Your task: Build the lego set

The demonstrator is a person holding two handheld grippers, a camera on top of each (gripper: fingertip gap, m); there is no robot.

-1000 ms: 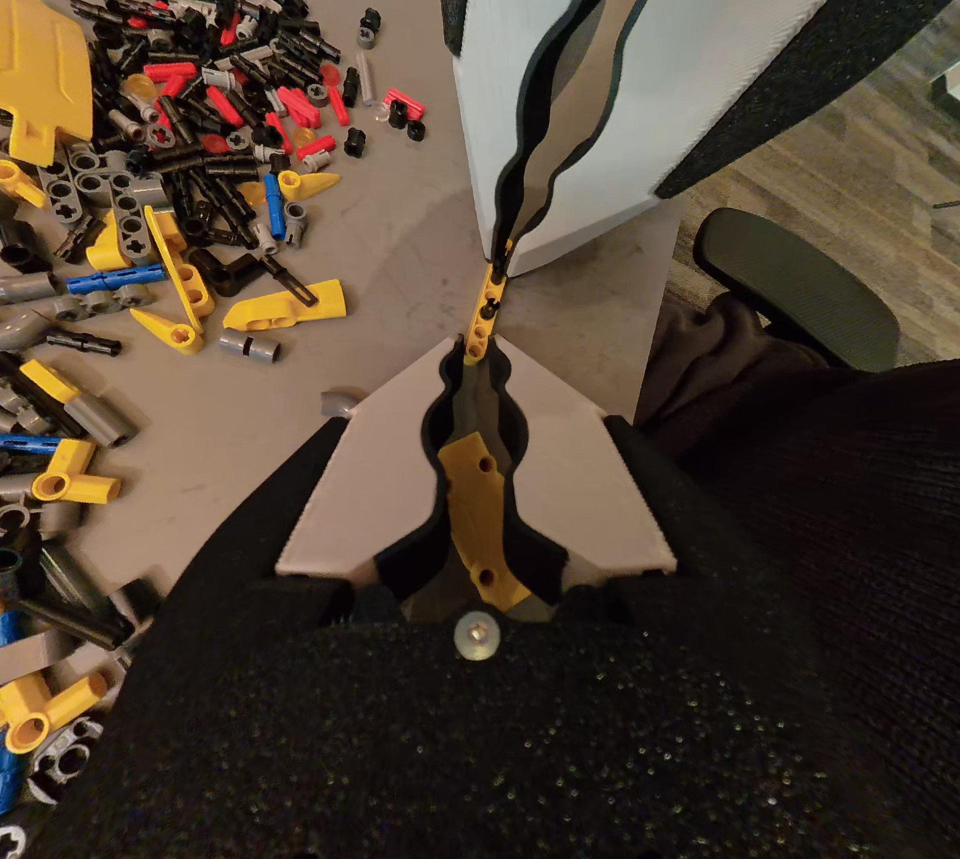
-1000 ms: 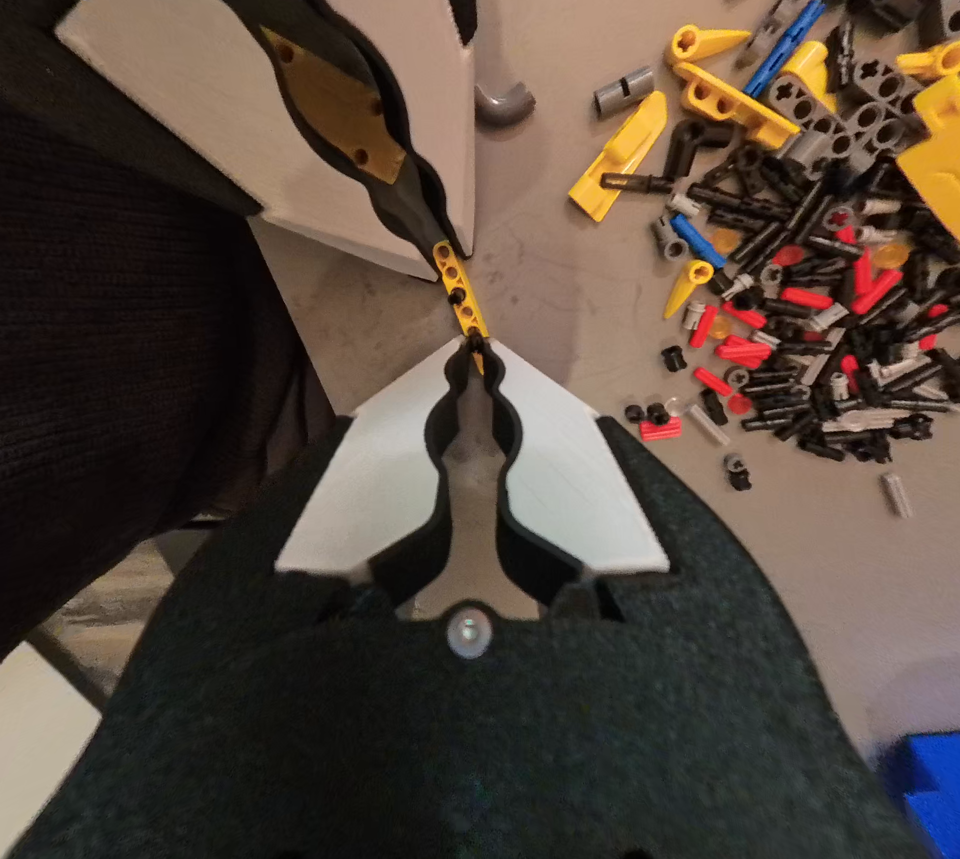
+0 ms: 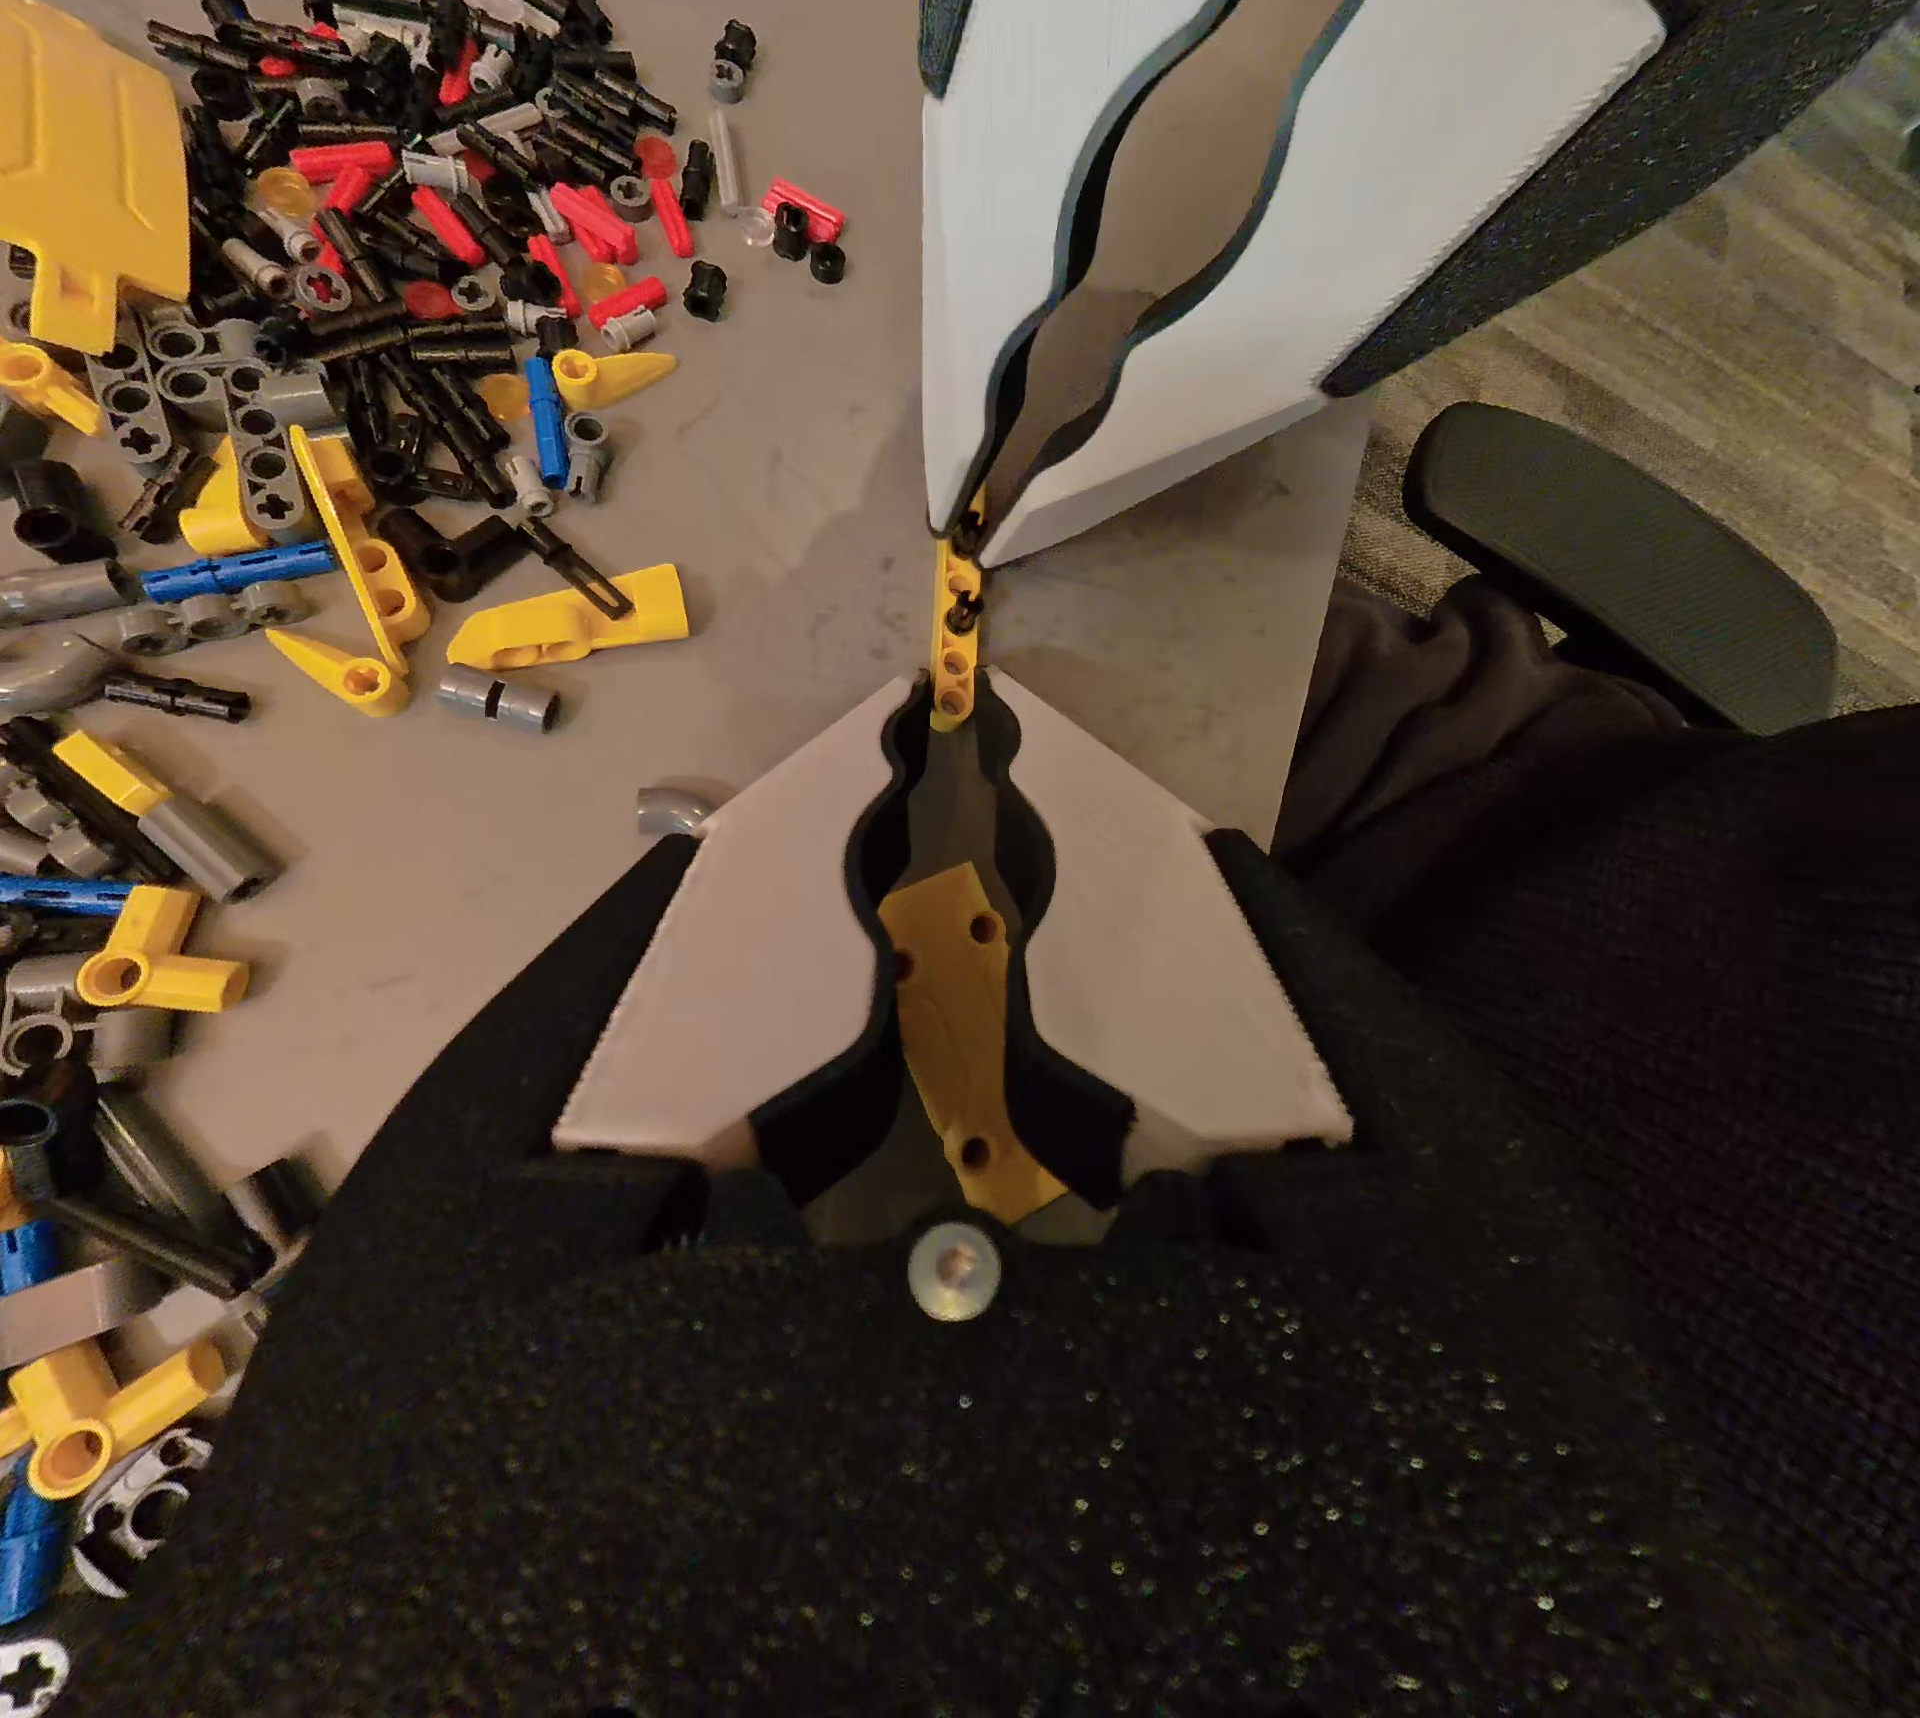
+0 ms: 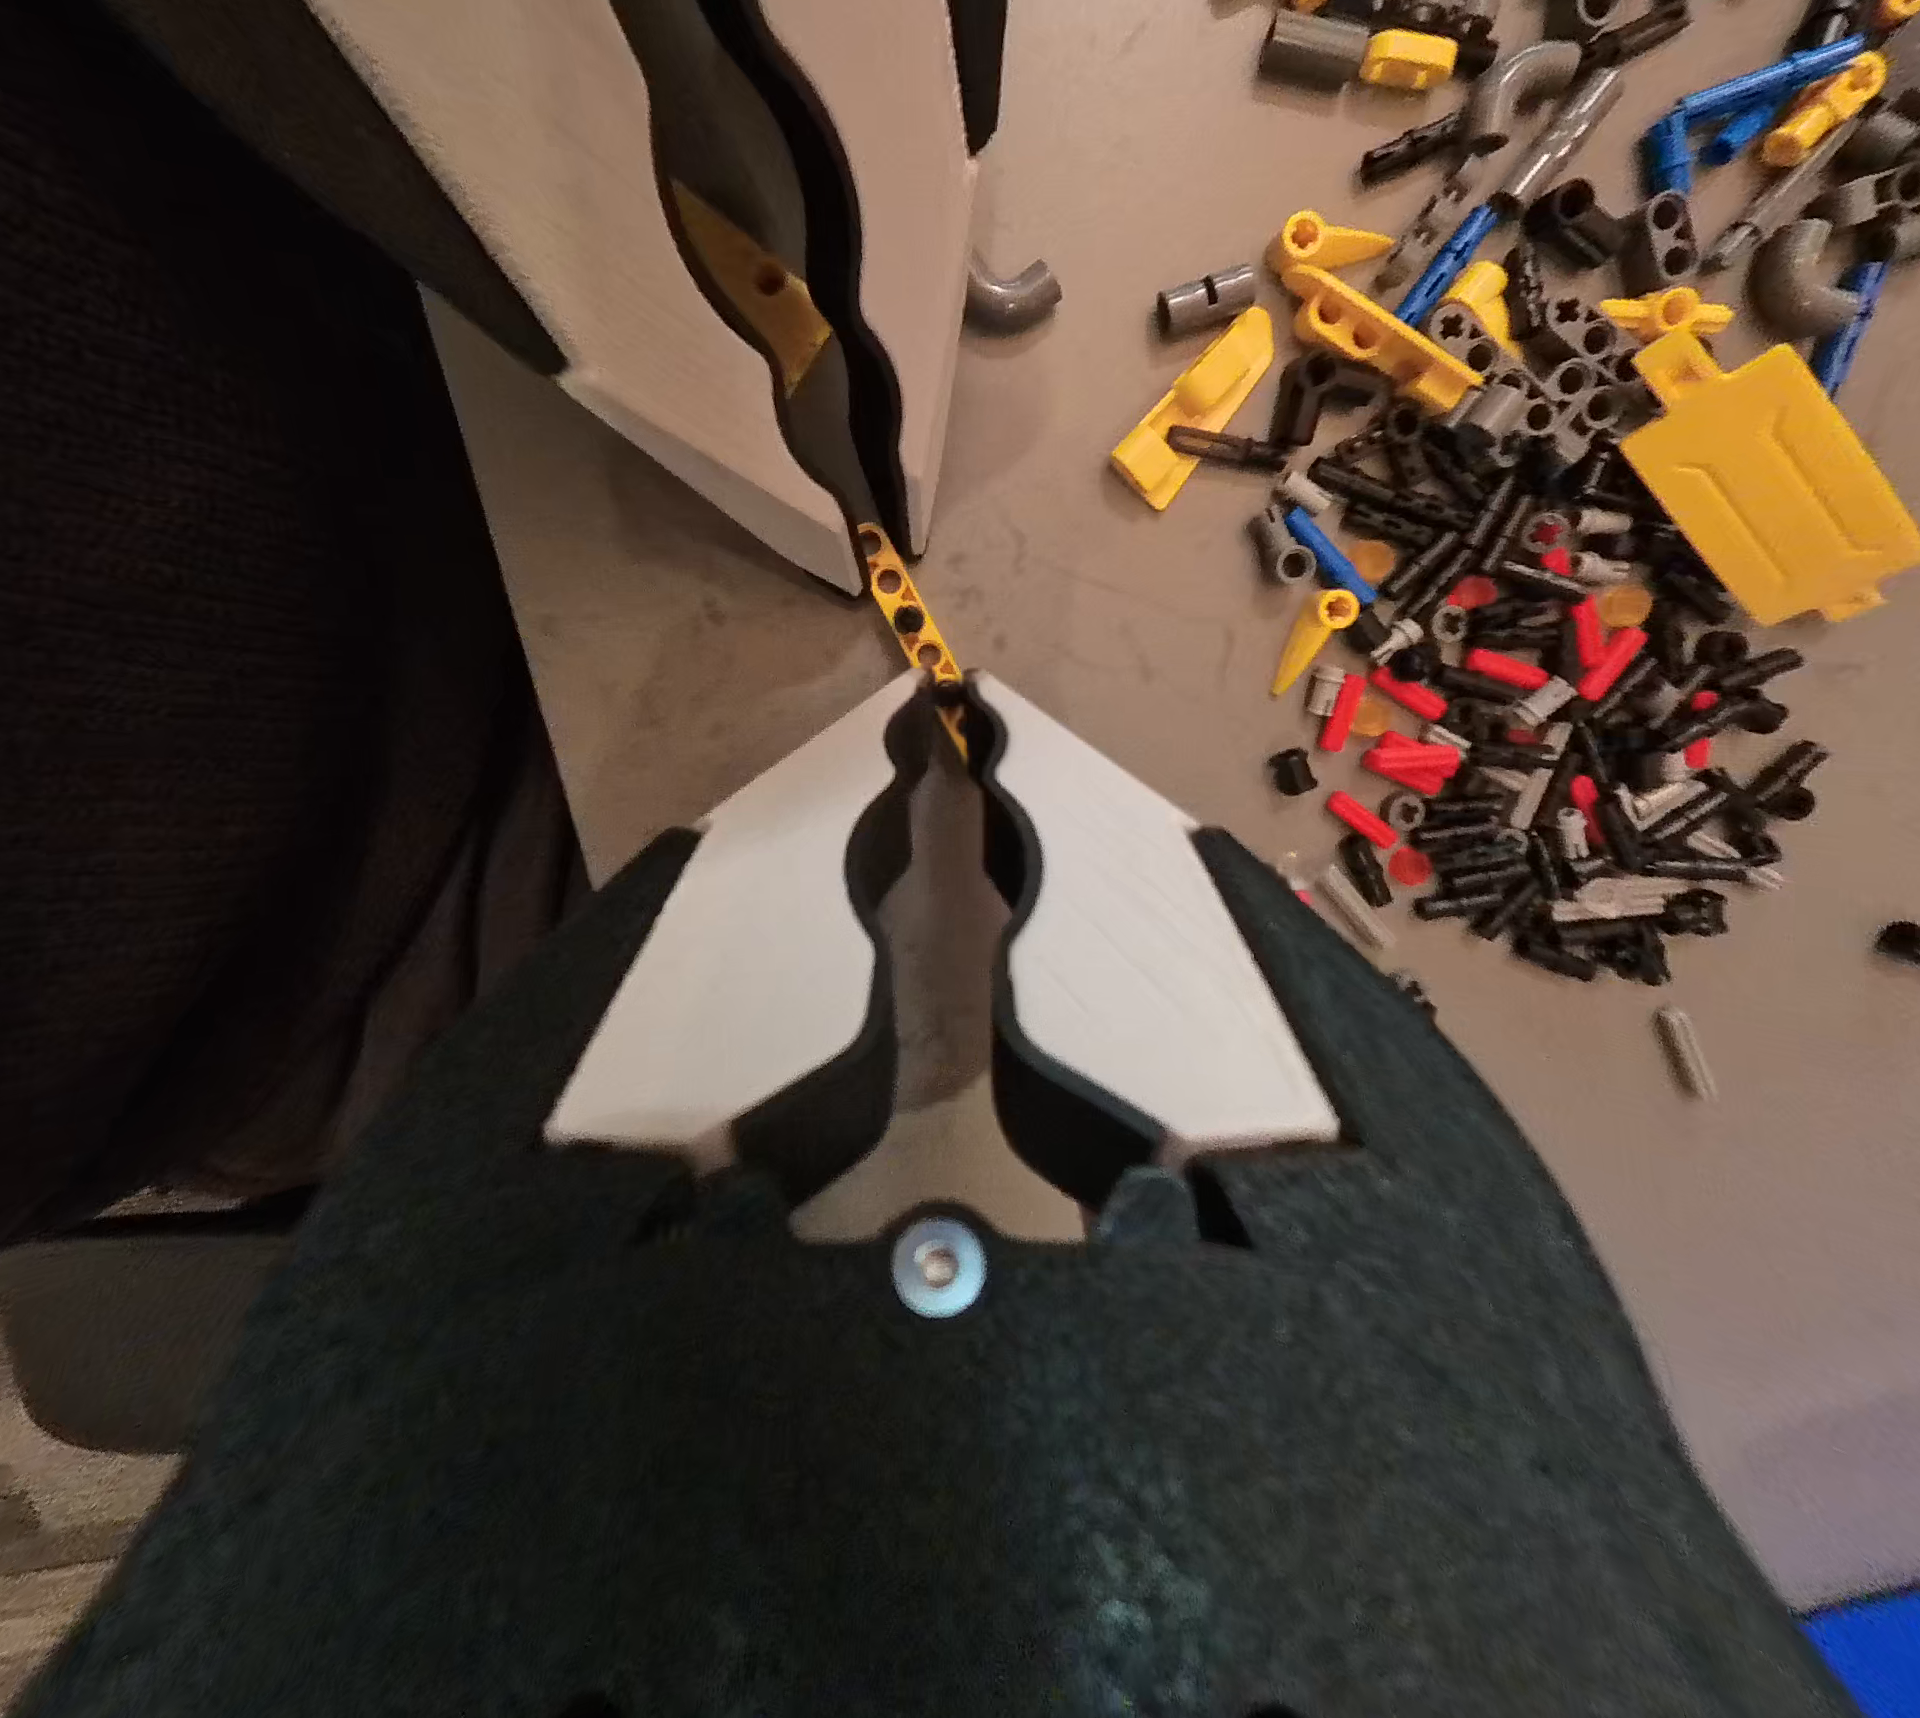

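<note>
A thin yellow beam (image 3: 954, 629) with holes and black pins spans between my two grippers above the grey table (image 3: 810, 442). My left gripper (image 3: 951, 694) is shut on its near end. A wider yellow part (image 3: 951, 993) lies deeper between the same jaws. My right gripper (image 3: 966, 538) comes in from above and is shut on the far end. In the right wrist view my right gripper (image 4: 945, 683) pinches the beam (image 4: 899, 608) at a black pin. My left gripper (image 4: 883, 548) holds the other end, with the yellow part (image 4: 758, 286) in it.
A pile of black, red, grey, blue and yellow pieces (image 3: 416, 234) lies left of the grippers, with a large yellow panel (image 3: 83, 162) and a grey elbow (image 3: 670, 808). A person's dark clothing (image 3: 1558, 993) and a chair armrest (image 3: 1621, 567) lie past the table edge. The grey elbow (image 3: 670, 808) is about 5 centimetres from my left fingertips. It turns up in the right wrist view (image 4: 1030, 295) as well.
Both grippers stay shut on the yellow beam. The right wrist view has swung a little, so more of the pile shows in it. The beam has barely moved.
</note>
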